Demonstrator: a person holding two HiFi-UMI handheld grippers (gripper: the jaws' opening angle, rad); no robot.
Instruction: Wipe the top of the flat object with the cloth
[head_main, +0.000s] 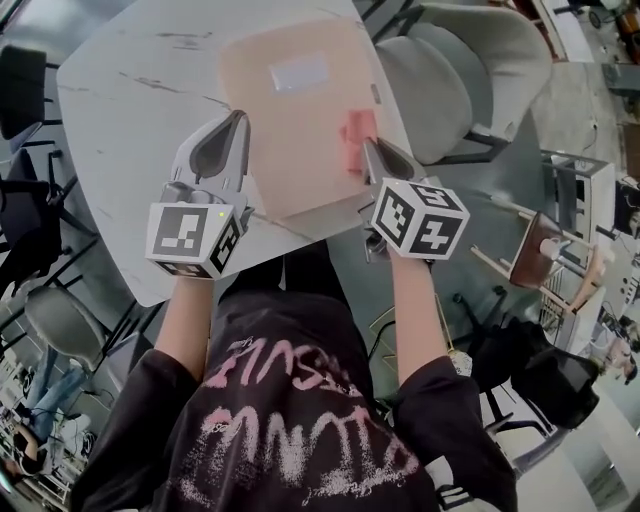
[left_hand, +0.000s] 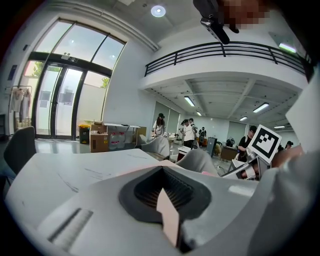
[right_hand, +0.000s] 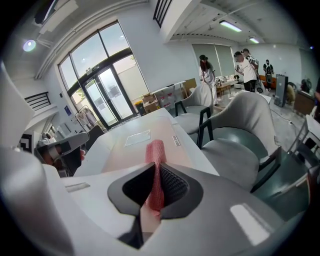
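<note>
The desk (head_main: 130, 120) and flat object (head_main: 300, 110) are viewed steeply from above by the head camera, close over both arms (head_main: 188, 325). Each gripper camera is set low behind its own jaws, aimed level across the same desk toward the glazed doors (left_hand: 60, 100).

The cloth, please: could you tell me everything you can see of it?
The cloth is salmon pink with a fine woven texture, and looks soft and thin. It is bunched into a narrow, crumpled strip rather than spread flat. The right gripper has its jaws shut on the near end, and the dark pads press it from both sides. The free end reaches forward and appears to rest on the pale peach board, close to the board's right edge. Nothing else touches it.
</note>
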